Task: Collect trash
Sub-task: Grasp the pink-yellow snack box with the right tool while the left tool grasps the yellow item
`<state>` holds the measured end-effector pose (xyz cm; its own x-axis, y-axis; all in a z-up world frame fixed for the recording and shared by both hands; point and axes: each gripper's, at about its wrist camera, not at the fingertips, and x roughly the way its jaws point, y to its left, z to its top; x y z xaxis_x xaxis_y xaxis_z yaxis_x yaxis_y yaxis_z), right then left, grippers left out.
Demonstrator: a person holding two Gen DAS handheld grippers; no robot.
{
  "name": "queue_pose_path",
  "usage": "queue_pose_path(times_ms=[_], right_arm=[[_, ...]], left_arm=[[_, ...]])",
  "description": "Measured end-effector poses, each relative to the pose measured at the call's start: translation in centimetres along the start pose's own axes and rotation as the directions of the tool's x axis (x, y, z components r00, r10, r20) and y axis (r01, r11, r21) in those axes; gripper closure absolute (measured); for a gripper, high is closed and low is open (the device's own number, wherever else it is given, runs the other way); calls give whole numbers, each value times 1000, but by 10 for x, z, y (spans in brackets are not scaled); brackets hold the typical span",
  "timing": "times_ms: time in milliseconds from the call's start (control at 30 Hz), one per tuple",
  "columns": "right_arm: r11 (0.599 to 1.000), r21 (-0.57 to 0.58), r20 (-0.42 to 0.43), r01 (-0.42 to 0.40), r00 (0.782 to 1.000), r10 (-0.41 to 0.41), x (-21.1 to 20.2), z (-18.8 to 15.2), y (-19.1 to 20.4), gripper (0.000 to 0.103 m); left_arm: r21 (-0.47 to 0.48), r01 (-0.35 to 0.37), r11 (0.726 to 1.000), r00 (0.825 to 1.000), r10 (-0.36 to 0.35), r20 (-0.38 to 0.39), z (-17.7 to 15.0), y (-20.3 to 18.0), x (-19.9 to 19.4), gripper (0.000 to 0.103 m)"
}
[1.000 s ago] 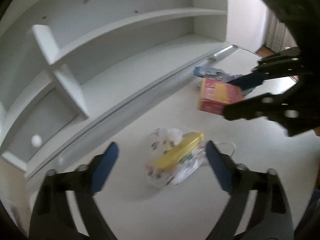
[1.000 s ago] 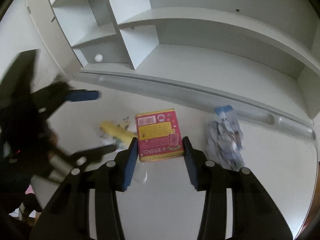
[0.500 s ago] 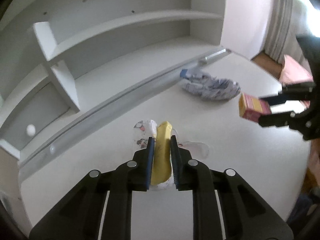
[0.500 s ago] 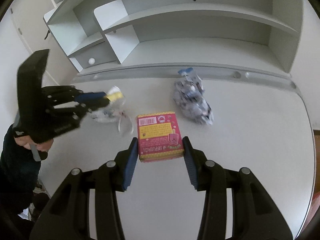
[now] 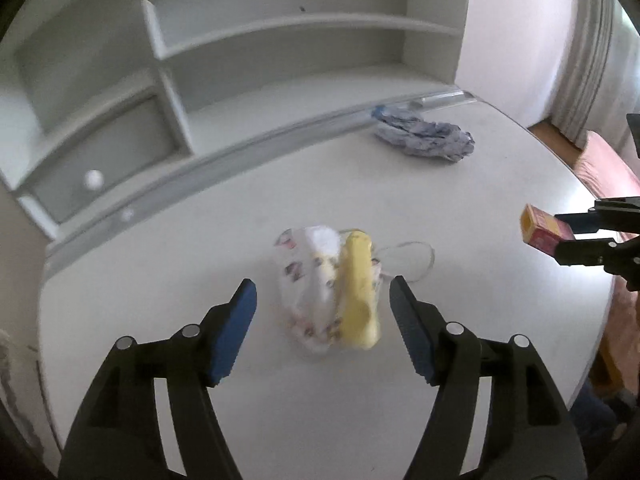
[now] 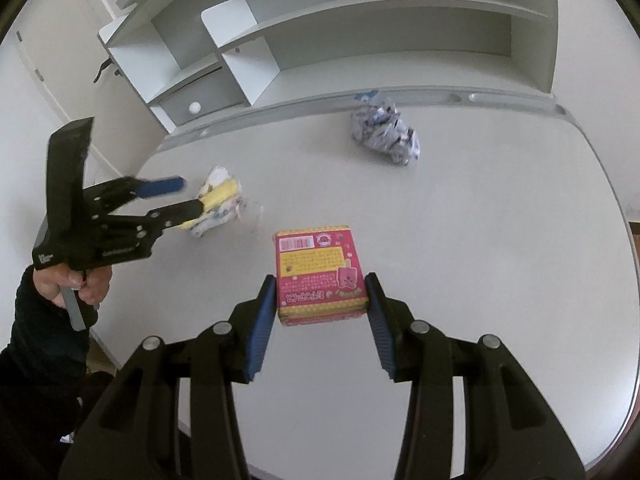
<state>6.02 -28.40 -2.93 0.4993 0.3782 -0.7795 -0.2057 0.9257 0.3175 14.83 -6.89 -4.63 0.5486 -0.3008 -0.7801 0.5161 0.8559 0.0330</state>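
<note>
Left claw (image 5: pixel 322 308): jaws opening, yellow wrapper bundle (image 5: pixel 356 292) loose between them.
Right claw (image 6: pixel 320 312): clamps pink box (image 6: pixel 318 272).
Crumpled wrapper (image 6: pixel 386 132): on tabletop (image 6: pixel 480 220), 1 o'clock of the box.

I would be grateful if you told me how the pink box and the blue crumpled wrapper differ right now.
The pink box is rigid and flat-sided; the blue crumpled wrapper is a shapeless wad. The box is clamped in the right gripper; the wrapper lies loose on the white desk beside the rear rail.

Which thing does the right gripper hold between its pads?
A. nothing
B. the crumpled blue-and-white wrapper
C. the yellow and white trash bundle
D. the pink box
D: the right gripper has both blue pads pressed on the sides of the pink box; the wrapper lies far off by the shelf.
</note>
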Motion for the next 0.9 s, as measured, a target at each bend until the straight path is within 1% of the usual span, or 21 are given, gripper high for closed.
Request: queue_pose_path(times_ms=[33,100,133,167,233,300,433,533,600,667,700,767,800,867,900], right_arm=[[1000,0,1,0,1000,0,-1,-2,2,59],[1000,-3,3,-3,1000,3,-3,-5,5,59],[1000,-4,4,-3,1000,3,-3,-6,7,59],[1000,-6,4,-4,1000,4,-3,-6,8,59],[1000,-4,7,-6,1000,6,-4,-7,9,59],[1000,-3,9,-6,1000,6,-4,-8,10,59],[1000,0,9,-8,1000,8,-4,-8,7,59],[1000,8,12,-10,1000,10,-4,-7,3,59],[1000,12,12,-13,1000,13,-3,-5,1,60],[1000,11,10,-16,1000,16,-1,-4,1,60],[1000,10,8,-19,1000,19,0,-4,1,60],[1000,8,6,-23,1000,23,2,-3,1,60],[1000,9,4,-24,1000,24,4,-2,1,60],[1000,9,4,-24,1000,24,5,-2,1,60],[1000,8,4,-24,1000,24,5,-1,1,60]], left_arm=[[7,9,1000,1000,-9,10,-5,-2,-6,38],[14,30,999,999,-30,22,-8,-3,-12,48],[21,27,999,999,-28,19,-9,-5,-13,55],[33,22,999,999,-23,22,-9,-9,-14,58],[54,32,998,999,-34,25,-7,-15,-14,58],[57,31,998,999,-32,9,-3,-18,-6,62],[20,32,999,999,-32,-7,3,-9,4,63],[26,29,999,1000,-28,-10,5,-6,7,63],[21,44,999,999,-44,-16,7,-4,10,64],[22,52,998,998,-51,-28,8,-4,14,73],[21,55,998,998,-54,-34,8,-4,16,75],[16,66,998,997,-65,-49,7,-4,21,81],[11,66,998,996,-65,-53,7,-4,22,81],[-3,55,999,997,-55,-50,7,-2,22,87],[-11,50,999,998,-50,-44,7,-2,19,88]])
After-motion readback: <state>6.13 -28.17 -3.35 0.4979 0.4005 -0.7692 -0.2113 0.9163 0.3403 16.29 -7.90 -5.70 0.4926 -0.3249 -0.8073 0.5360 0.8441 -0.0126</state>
